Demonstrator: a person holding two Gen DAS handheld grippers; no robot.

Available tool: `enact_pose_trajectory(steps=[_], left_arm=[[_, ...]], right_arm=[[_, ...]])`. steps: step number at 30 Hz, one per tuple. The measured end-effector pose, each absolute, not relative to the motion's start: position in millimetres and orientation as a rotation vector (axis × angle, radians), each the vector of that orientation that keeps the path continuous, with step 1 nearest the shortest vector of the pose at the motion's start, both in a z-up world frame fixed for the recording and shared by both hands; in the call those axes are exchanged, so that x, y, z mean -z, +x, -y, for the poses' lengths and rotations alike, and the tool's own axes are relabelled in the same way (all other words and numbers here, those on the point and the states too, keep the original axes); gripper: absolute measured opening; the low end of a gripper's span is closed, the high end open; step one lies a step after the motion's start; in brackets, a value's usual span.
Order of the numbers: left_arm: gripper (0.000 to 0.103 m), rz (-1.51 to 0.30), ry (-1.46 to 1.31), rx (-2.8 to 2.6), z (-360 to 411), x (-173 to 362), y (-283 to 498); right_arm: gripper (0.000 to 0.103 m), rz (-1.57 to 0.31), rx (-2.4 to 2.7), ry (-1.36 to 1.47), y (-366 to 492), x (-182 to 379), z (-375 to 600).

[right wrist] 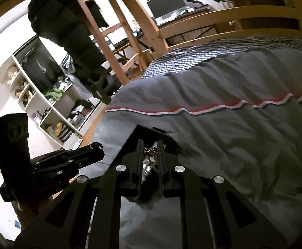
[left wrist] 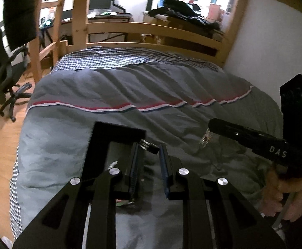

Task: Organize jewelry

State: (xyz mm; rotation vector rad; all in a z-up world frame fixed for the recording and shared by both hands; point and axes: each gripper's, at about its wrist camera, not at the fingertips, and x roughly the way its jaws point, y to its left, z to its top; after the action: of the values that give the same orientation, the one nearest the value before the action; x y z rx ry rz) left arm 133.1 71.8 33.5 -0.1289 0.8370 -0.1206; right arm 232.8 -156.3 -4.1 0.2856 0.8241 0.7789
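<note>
jewelry is seen in both views. a dark ring point(left wrist: 149, 145) is pinched between the fingertips of the left gripper point(left wrist: 149, 148), its band tilted and held above the grey duvet point(left wrist: 130, 91). a black tray point(left wrist: 101, 143) lies on the duvet just behind and left of the ring. a sparkling chain piece point(left wrist: 205, 139) hangs from the tip of the right gripper point(left wrist: 212, 127), to the right of the ring and apart from it. in the right wrist view, gold chain point(right wrist: 151, 155) is clamped between the nearly closed fingers point(right wrist: 139, 157), over the tray's edge point(right wrist: 130, 143). the duvet carries a red and white stripe point(left wrist: 117, 106). beyond it, a checked sheet point(left wrist: 113, 59) and a wooden bed frame point(left wrist: 151, 28) are visible.
</note>
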Motion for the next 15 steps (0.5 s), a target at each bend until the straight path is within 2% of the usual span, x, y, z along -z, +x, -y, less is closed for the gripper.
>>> enact_pose_trajectory(steps=[8,15], left_arm=[[0.019,-0.862,-0.170,0.115,-123.9,-30.2,133.0],[0.019,-0.955,-0.166,0.125,-135.5,1.5,145.5]], right_arm=[[0.014,-0.853,-0.833,0.237,239.0,13.6,101.1],[0.014,-0.899,-0.818,0.134,239.1,44.9,72.3]])
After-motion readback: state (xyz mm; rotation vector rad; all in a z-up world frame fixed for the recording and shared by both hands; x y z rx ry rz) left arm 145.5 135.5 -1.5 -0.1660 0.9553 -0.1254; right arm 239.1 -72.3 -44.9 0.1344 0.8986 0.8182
